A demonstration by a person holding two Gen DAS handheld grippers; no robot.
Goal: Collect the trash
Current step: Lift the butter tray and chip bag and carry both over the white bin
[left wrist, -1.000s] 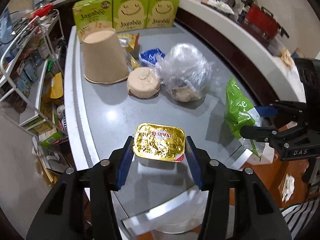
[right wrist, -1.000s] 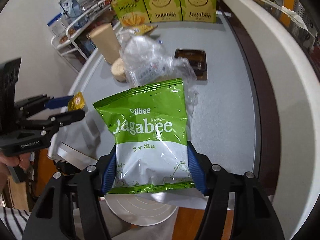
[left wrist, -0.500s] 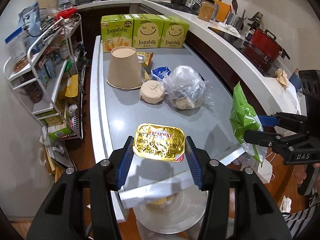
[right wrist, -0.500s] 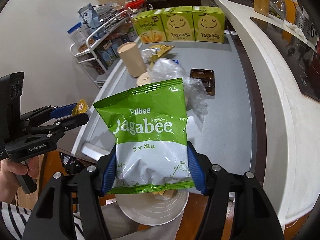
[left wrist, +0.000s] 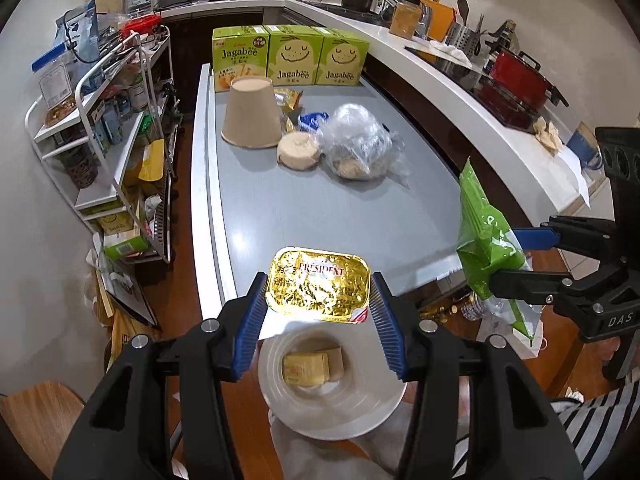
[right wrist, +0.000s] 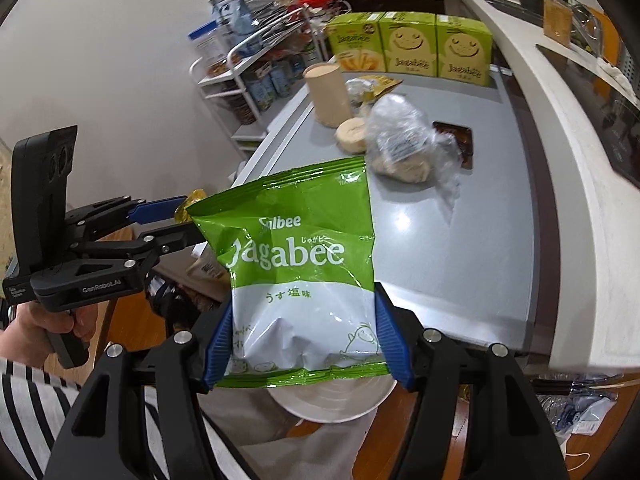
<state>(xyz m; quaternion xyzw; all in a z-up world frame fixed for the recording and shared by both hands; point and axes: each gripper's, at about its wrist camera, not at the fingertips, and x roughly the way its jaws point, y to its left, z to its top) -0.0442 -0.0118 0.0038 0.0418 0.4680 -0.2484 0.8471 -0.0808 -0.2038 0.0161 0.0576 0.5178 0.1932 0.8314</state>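
My left gripper [left wrist: 318,316] is shut on a gold foil butter tub [left wrist: 318,282], held in the air off the near end of the grey table [left wrist: 304,208]. Directly below it sits a white round bin [left wrist: 332,400] with a yellow wrapper inside. My right gripper [right wrist: 304,340] is shut on a green Jagabee chip bag [right wrist: 296,264], upright between the blue pads, above the same white bin [right wrist: 332,398]. In the left wrist view, the right gripper [left wrist: 516,258] and the bag [left wrist: 486,240] appear at the right. The left gripper [right wrist: 160,222] shows at the left of the right wrist view.
On the table lie an upturned paper cup [left wrist: 250,114], a round lid [left wrist: 299,151], a clear plastic bag [left wrist: 358,142], small wrappers, a dark tray [right wrist: 454,140] and three Jagabee boxes [left wrist: 290,56]. A wire shelf rack [left wrist: 104,132] stands left, a counter with a red pot [left wrist: 516,78] right.
Both grippers have drawn back and risen away from the table, each still holding its item. The white bin has come into view beneath them.
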